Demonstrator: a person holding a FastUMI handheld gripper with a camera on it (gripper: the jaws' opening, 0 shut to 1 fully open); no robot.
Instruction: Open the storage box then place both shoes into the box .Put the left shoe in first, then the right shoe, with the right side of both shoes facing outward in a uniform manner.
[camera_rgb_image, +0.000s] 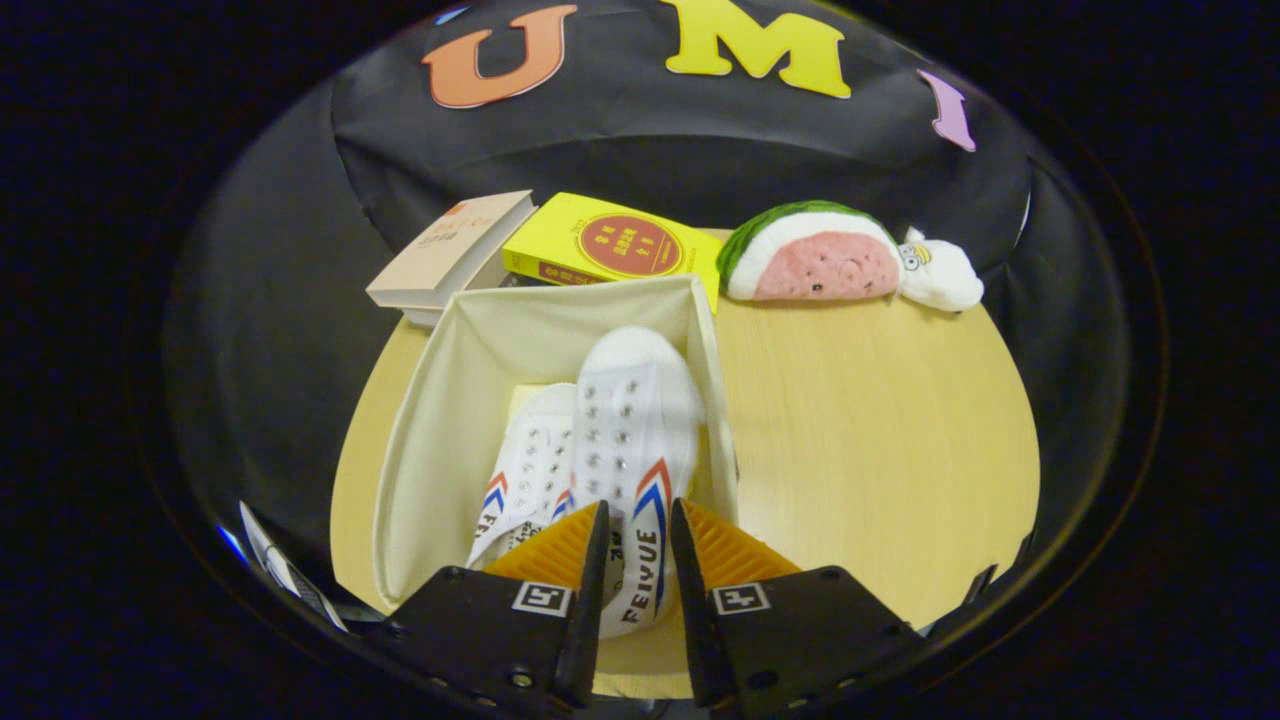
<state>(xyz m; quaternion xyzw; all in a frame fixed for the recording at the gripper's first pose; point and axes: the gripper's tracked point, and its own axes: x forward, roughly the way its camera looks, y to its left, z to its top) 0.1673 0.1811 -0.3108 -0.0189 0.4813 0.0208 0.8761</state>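
The tool (638, 545) grips the heel of the right shoe (635, 440) between both fingers, holding it inside the open storage box (440, 400) beside the left shoe (530, 470). The box stands on the bench (880, 430), with two books (560, 245) and a watermelon plush (815, 255) beyond it.

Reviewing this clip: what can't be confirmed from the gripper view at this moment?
- Heel of the nearer white canvas shoe: covered by the gripper fingers, so firm contact is unclear.
- Second white canvas shoe: partly hidden behind the first.
- Cream fabric storage box: its floor is covered by shoes.
- Dark item under the yellow book: hidden by the box wall.
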